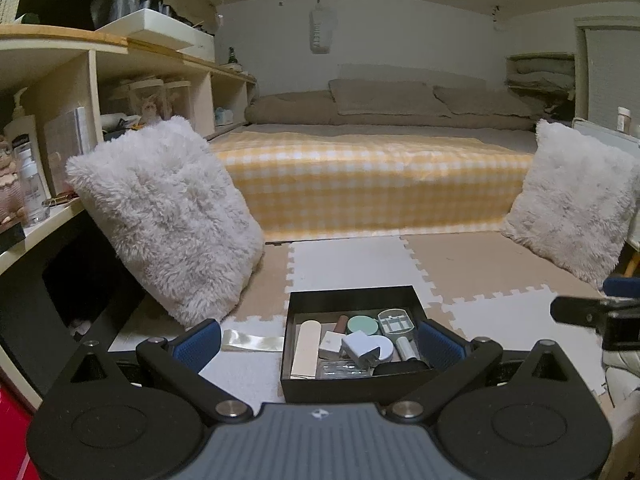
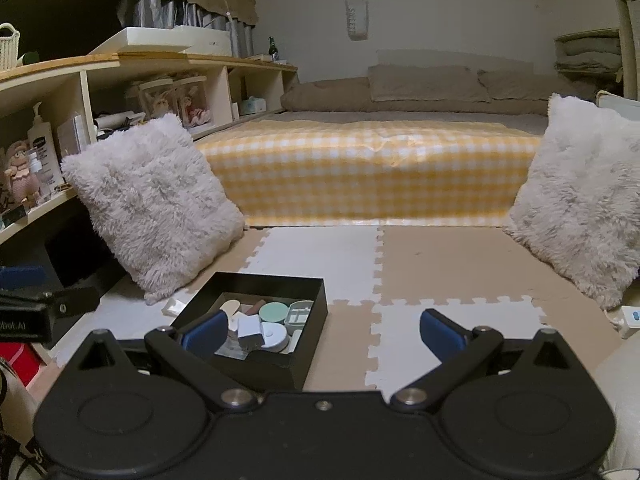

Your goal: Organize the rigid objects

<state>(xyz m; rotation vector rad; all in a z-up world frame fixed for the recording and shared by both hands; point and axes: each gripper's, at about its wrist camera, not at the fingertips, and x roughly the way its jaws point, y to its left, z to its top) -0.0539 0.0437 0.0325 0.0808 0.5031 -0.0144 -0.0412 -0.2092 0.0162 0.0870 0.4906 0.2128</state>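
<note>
A black open box (image 1: 352,295) sits on the foam floor mat, holding several small items: a white charger cube (image 1: 360,350), a green round compact (image 1: 362,324), a grey-green case (image 1: 396,322) and a cream flat stick (image 1: 306,352). My left gripper (image 1: 320,342) hovers just short of the box, open wide with nothing between its blue pads (image 1: 198,340). In the right wrist view the same box (image 2: 276,279) lies ahead to the left. My right gripper (image 2: 324,332) is open and empty, its left finger in front of the box's near side.
Two fluffy white cushions (image 1: 168,216) (image 2: 580,200) lean at both sides of the mat, and a bed with a yellow checked cover (image 1: 372,176) lies behind. Shelves (image 2: 100,68) line the left wall. A shiny strip (image 1: 248,340) and a small white piece (image 2: 174,306) lie left of the box.
</note>
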